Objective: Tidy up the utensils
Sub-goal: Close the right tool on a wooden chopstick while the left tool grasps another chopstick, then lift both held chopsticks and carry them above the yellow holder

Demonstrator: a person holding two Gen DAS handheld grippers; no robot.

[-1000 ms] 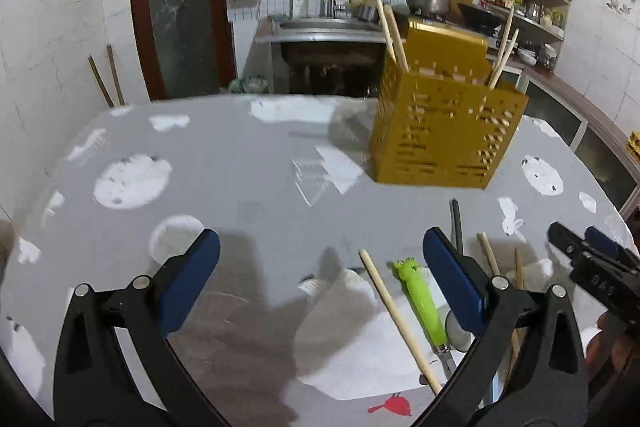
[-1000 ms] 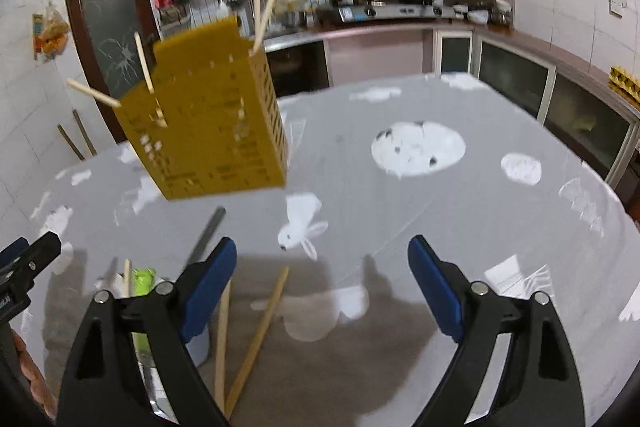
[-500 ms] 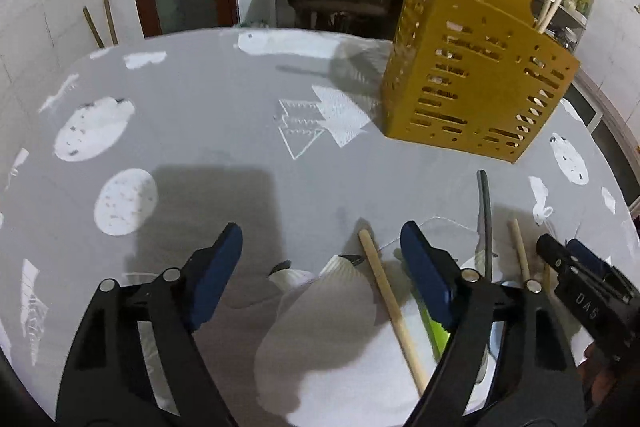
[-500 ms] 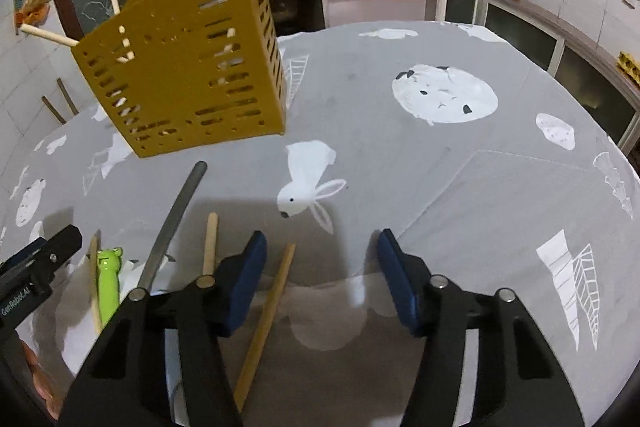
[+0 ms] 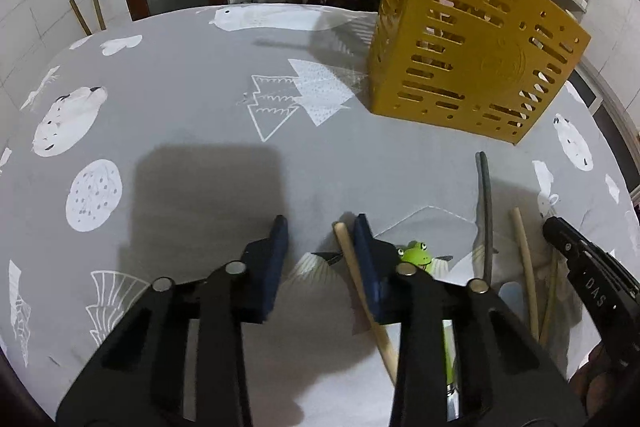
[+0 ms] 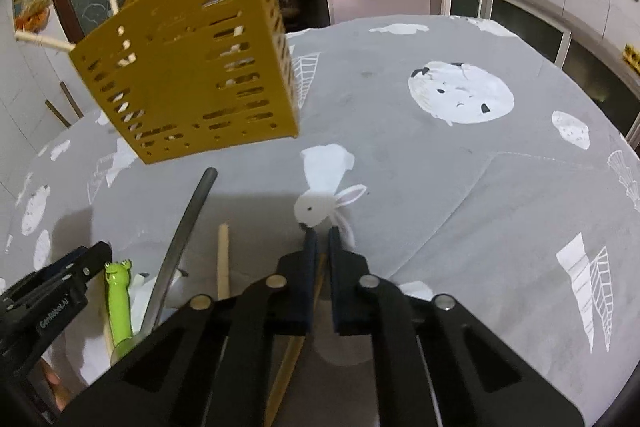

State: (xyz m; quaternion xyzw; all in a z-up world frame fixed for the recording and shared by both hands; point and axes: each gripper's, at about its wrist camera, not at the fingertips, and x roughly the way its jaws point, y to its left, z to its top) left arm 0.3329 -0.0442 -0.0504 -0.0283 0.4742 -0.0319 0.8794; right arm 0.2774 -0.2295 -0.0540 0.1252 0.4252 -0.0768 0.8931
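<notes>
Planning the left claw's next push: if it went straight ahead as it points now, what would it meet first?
Probably only bare tablecloth; the left claw points left of the yellow utensil holder. Depth is uncertain.

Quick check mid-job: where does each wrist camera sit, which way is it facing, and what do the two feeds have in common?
Left wrist: behind the left gripper, low over the table, facing the yellow caddy; a wooden chopstick between its fingers.
Right wrist: behind the right gripper, facing the caddy and stove counter; fingers nearly closed around a chopstick.
Shared: caddy, green frog utensil, grey rod; each shows the other gripper.
</notes>
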